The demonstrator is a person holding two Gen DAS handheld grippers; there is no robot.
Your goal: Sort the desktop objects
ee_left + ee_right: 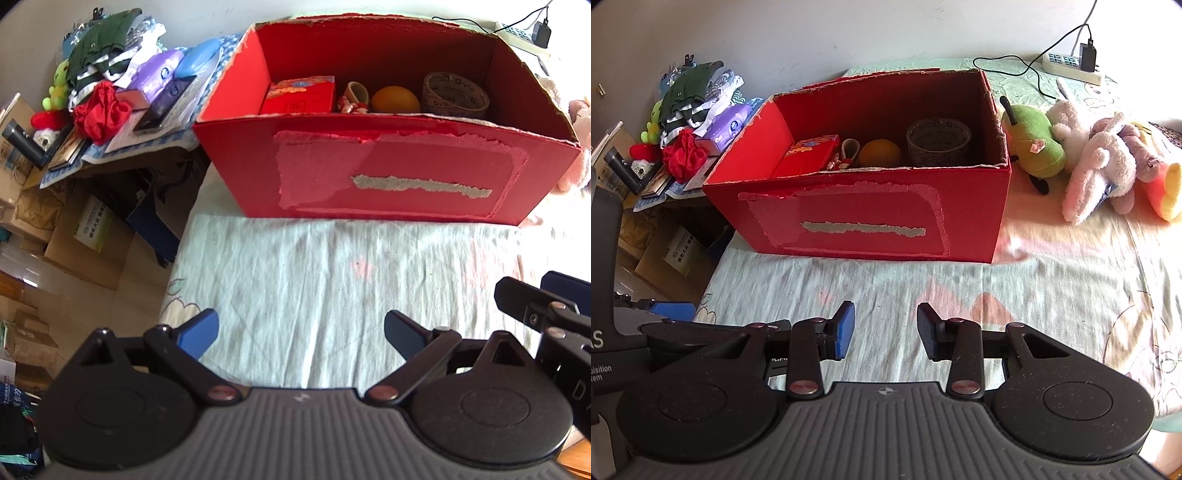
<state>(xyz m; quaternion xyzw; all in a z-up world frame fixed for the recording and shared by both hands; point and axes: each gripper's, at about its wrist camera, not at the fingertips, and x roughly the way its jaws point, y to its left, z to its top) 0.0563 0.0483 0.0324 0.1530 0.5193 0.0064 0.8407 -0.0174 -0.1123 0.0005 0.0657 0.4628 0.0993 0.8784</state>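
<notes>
we hold the left tool (pixel 301 332) low over the pale bed sheet (pixel 332 258), its blue-padded fingers spread wide with nothing between them. the right tool (pixel 885 329) hangs just beside it, on its right, also released, its pads parted by a narrower gap and empty.

straight ahead of both tools, across a bare strip of sheet, sits the red cardboard box (pixel 871 218), open at the top with torn edges. its long axis runs crosswise to our fingers, so its long front wall faces us; from the right tool that wall is skewed, its left end farther away.

inside the box, along its far side, we see a row from left to right: a red packet (pixel 299 96) lying flat, a small looped trinket (pixel 356 96), an orange (pixel 395 99), and a roll of tape (pixel 456 95) with its hole facing up.

right of the box, ahead of the right tool, plush toys (pixel 1100 162) lie in a heap on the bed. left of the box, a side table (pixel 74 173) carries clothes and packets.
</notes>
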